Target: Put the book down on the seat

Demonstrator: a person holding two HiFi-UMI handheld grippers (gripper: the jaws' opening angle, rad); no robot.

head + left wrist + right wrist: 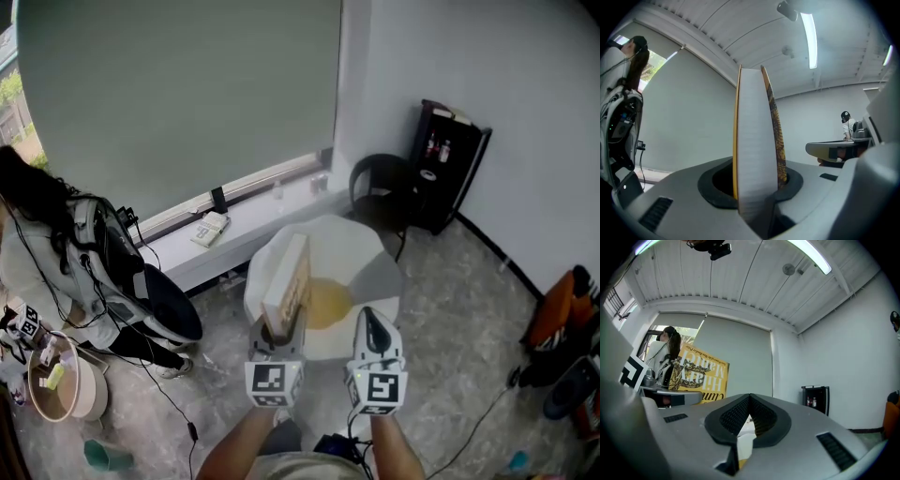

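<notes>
Book (286, 277) upright, left gripper (279, 330) clamped (above seat (354, 246))

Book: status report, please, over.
Left gripper shut on book, held upright over seat. Right gripper shut, empty. No obstacle seen on seat.

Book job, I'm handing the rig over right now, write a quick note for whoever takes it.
Left gripper: shut on the book, held upright over the white seat.
Right gripper: shut, holding nothing, beside the book over the seat.
Done: book is in hand and brought over the seat.
Left: lower the book, lay it on the seat, open the left jaws and back off.
</notes>
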